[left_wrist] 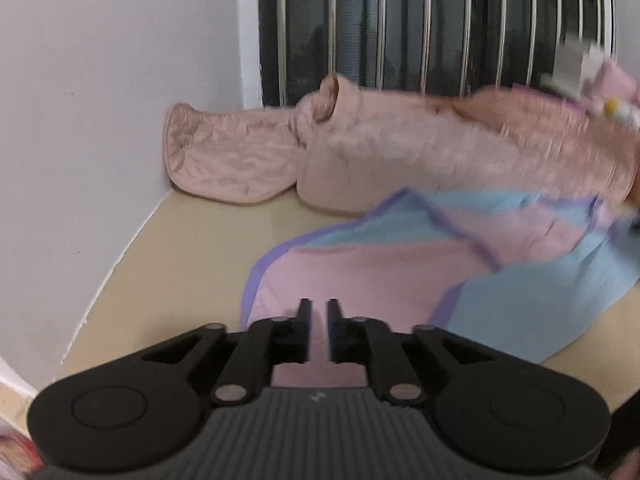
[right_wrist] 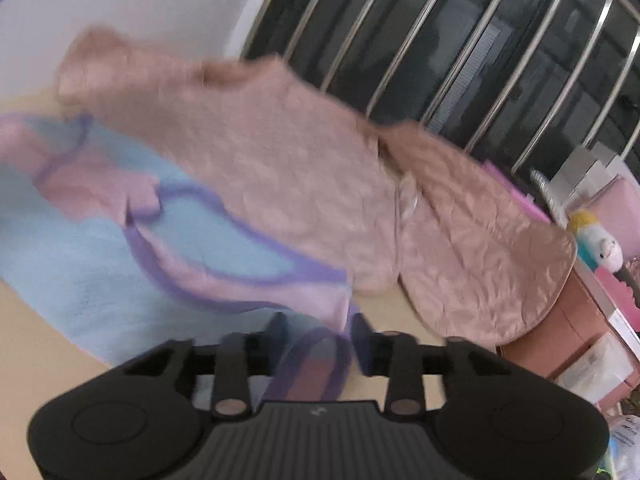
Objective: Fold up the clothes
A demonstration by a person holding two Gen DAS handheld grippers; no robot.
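A pastel garment, blue and pink with purple trim (left_wrist: 400,272), lies rumpled on the beige table (left_wrist: 180,248). It also shows in the right wrist view (right_wrist: 120,216). My left gripper (left_wrist: 319,308) is shut on its pink edge, with fabric between the narrow jaws. My right gripper (right_wrist: 318,332) stands part open around a purple-trimmed fold of the same garment (right_wrist: 312,364); the view is blurred. A quilted pink jacket (left_wrist: 400,152) lies behind, also seen in the right wrist view (right_wrist: 300,160).
A white wall (left_wrist: 100,100) bounds the table on the left. A dark window with metal bars (left_wrist: 440,20) runs along the back. At the right are a plush toy (right_wrist: 596,240), pink boxes and a brown cabinet (right_wrist: 560,328).
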